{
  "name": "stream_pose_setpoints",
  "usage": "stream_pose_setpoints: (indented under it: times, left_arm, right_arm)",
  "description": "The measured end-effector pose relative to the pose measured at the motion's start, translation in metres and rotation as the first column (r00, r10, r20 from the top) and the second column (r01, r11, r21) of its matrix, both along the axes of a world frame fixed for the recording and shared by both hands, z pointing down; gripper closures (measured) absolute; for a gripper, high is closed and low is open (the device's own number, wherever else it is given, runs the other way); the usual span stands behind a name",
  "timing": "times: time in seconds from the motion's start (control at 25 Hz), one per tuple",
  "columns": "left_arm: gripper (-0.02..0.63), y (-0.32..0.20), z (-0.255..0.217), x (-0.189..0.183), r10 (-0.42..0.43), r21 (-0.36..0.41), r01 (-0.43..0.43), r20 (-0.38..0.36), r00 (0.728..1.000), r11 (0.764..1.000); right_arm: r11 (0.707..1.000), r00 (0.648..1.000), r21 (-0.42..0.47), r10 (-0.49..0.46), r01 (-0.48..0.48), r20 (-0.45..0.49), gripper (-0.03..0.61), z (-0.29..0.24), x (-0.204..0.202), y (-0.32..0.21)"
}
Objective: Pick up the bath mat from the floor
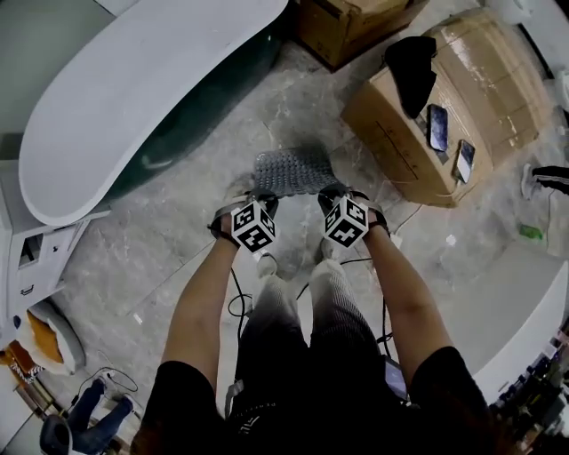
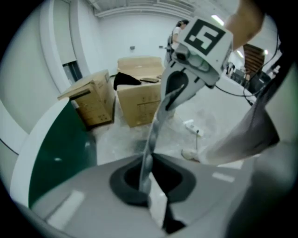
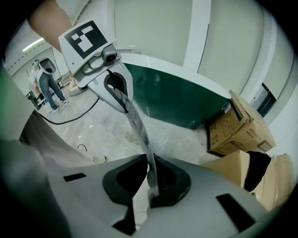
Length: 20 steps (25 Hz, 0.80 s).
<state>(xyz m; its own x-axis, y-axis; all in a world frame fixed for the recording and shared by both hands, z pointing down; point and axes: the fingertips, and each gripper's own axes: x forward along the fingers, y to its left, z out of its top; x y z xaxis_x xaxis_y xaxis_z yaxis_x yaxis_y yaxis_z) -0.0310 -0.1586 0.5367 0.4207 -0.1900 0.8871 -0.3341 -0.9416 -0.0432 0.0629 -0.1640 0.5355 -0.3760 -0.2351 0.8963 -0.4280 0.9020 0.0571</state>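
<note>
The grey knobbly bath mat (image 1: 293,171) hangs off the marble floor, stretched between both grippers in front of the person's legs. My left gripper (image 1: 265,203) is shut on its left edge and my right gripper (image 1: 330,200) on its right edge. In the left gripper view the mat's thin edge (image 2: 156,130) runs from my left gripper's closed jaws (image 2: 146,185) up to the right gripper (image 2: 178,90). In the right gripper view the mat's edge (image 3: 138,130) runs from my right gripper's jaws (image 3: 152,188) to the left gripper (image 3: 116,89).
A white and green bathtub (image 1: 133,98) fills the upper left. A big cardboard box (image 1: 462,107) with two phones and a black cloth on it stands at the right, and another box (image 1: 356,27) behind it. Cables (image 1: 238,302) lie by the feet. Another person (image 3: 46,83) stands far off.
</note>
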Motion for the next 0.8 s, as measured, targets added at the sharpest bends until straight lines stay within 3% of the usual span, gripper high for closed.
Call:
stream_pose_setpoints:
  times: [0.8]
  left_arm:
    - [0.597,0.02,-0.149,-0.016,0.138,0.099,-0.135,-0.031,0.99,0.986]
  right_arm:
    - [0.984,0.989,0.098,-0.147,0.147,-0.011,0.563,-0.147,-0.015,0.023]
